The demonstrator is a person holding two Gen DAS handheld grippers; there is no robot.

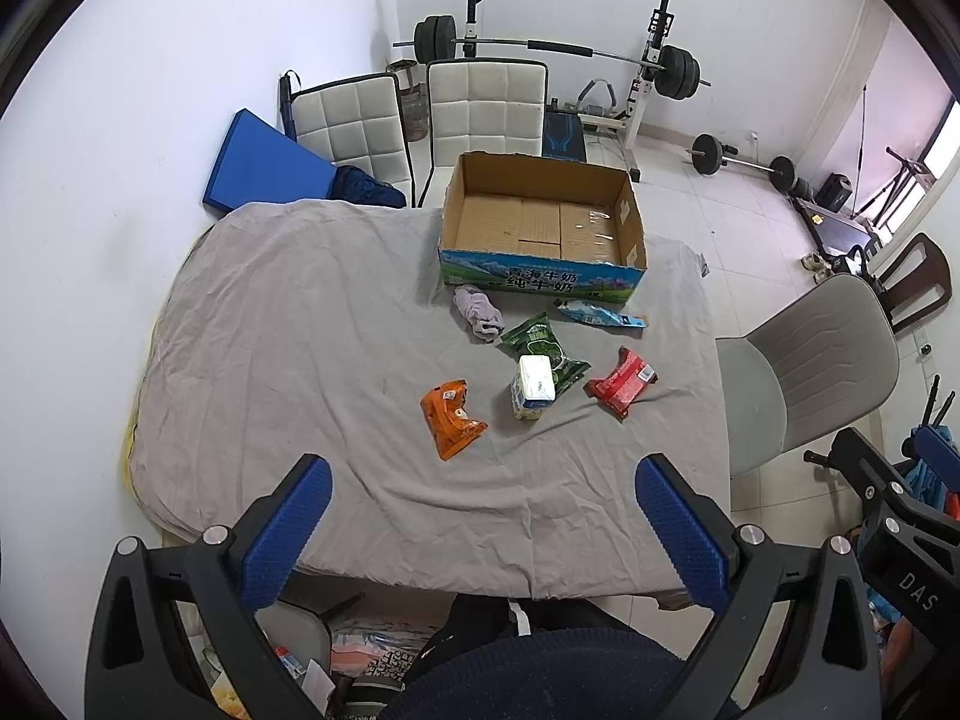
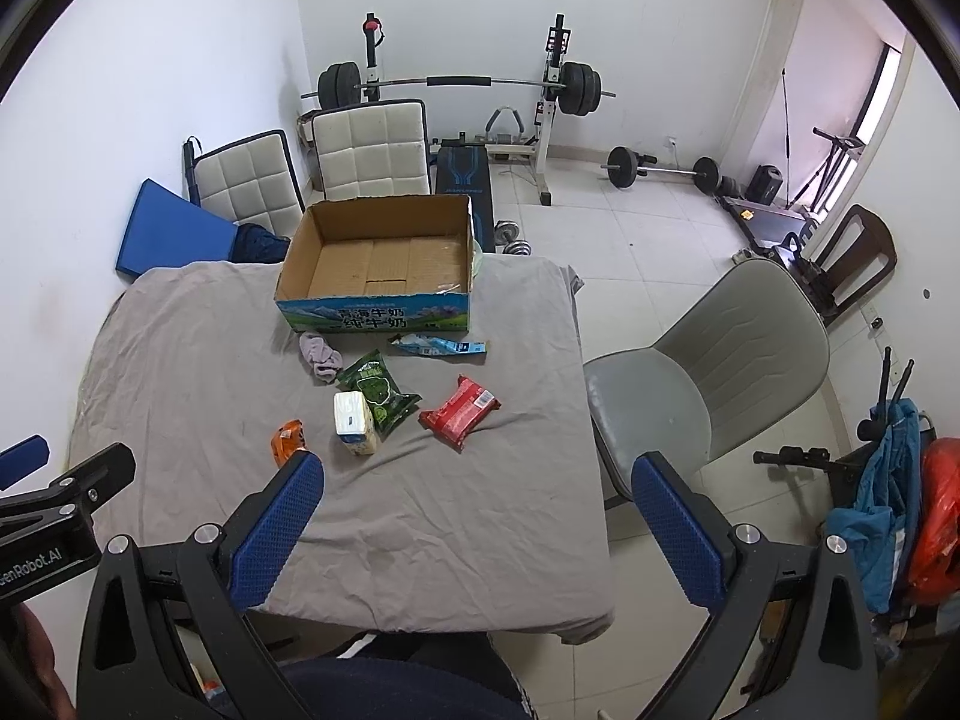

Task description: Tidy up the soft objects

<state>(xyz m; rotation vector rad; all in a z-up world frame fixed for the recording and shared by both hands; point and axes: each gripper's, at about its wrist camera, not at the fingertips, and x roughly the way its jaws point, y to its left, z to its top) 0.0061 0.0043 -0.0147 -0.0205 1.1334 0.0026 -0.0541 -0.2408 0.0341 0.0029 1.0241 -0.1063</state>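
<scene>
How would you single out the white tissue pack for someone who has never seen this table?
Start at the open cardboard box on the grey-sheeted table, then come toward the camera past the green snack bag. The tissue pack lies partly on that bag's near end. It is the only white, blocky item; the others are coloured wrappers or crumpled cloth.

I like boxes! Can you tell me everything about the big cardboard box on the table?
The cardboard box is open on top and looks empty. It is plain brown inside, and its front has a blue and green picture with white Chinese writing. It sits upright at the table's far edge on the gray cloth. A crumpled gray rag lies just in front.
</scene>
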